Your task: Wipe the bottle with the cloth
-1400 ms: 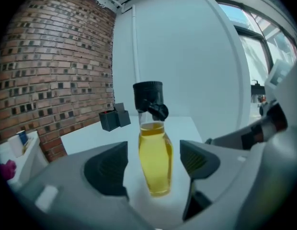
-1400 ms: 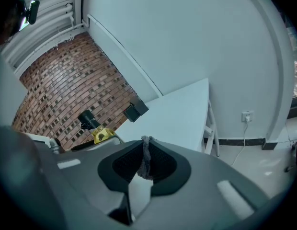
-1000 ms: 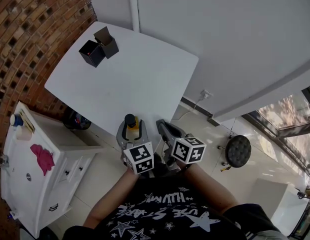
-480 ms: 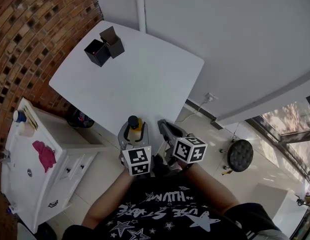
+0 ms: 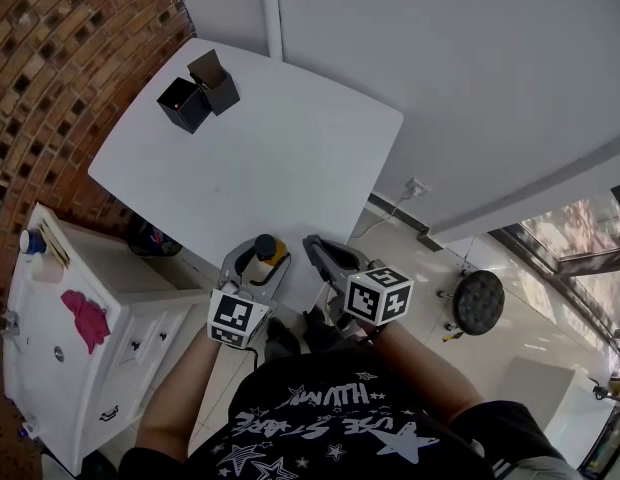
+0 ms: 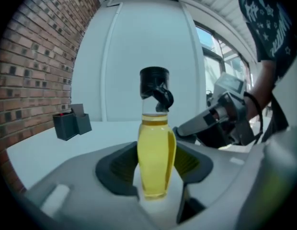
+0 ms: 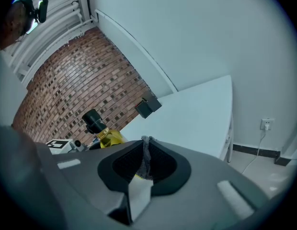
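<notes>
A clear bottle [image 6: 156, 150] of yellow liquid with a black cap stands upright between the pads of my left gripper [image 5: 256, 268], which is shut on it. Its jaws have just been closing further on the bottle. In the head view the bottle [image 5: 263, 249] hangs at the near edge of the white table [image 5: 250, 158]. My right gripper [image 5: 318, 252] sits just right of it, shut on a thin grey cloth [image 7: 146, 162] pinched edge-on between its pads. From the right gripper view the bottle [image 7: 103, 134] shows to the left, apart from the cloth.
Two black open boxes [image 5: 198, 93] stand at the table's far left corner. A white cabinet [image 5: 85, 368] with a pink rag [image 5: 87, 318] on top is at the left, by the brick wall. A black stool [image 5: 476, 301] is on the floor at the right.
My left gripper has swung round, its marker cube shifting left and down in the head view, with the bottle still in its jaws. The right gripper has hardly moved.
</notes>
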Demonstrator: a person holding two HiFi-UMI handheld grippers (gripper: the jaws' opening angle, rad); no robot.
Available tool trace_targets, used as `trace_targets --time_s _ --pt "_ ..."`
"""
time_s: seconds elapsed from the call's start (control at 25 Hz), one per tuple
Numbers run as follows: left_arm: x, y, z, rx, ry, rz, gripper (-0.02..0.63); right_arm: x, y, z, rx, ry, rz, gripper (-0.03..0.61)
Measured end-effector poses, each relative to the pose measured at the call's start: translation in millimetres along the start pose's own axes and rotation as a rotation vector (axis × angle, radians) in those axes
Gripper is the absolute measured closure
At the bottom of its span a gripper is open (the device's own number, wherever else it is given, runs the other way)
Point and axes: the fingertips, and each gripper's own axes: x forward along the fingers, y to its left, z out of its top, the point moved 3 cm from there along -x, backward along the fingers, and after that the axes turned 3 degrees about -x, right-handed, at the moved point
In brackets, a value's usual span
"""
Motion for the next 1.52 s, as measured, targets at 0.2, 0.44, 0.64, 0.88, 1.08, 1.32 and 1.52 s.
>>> trace_targets --time_s 0.2,0.44,0.64,0.88,1.08,1.32,1.52 --pt "0.9 3.1 0.7 0.035 0.025 -0.145 0.403 2.4 5.2 7.5 -0.026 -0.002 0.026 0.541" --pt "1.3 3.7 -0.4 0.071 0.048 -0.273 0.405 10.6 18.3 10.5 -0.036 -0.009 0.060 0.541" --pt "1.8 5.0 0.3 0.130 0.083 -0.403 0.407 17.1 25.6 12.4 -0.030 -0.016 0.060 0.540" --pt "3.3 6.2 1.6 0.169 0.113 -0.500 0.408 20.2 27.2 14.0 -0.018 -0.027 0.036 0.541" --pt "2.9 9.7 0.8 0.147 0.129 -0.458 0.404 20.0 29.4 18.1 -0.017 -0.044 0.023 0.541" --pt "-13.0 20.8 5.8 0.089 0.081 -0.306 0.348 12.9 33.0 32.8 -0.005 -0.089 0.032 0.541" --pt "-37.3 22.6 0.1 -0.036 0.034 -0.120 0.345 14.4 42.4 48.3 -0.031 -0.110 0.090 0.541"
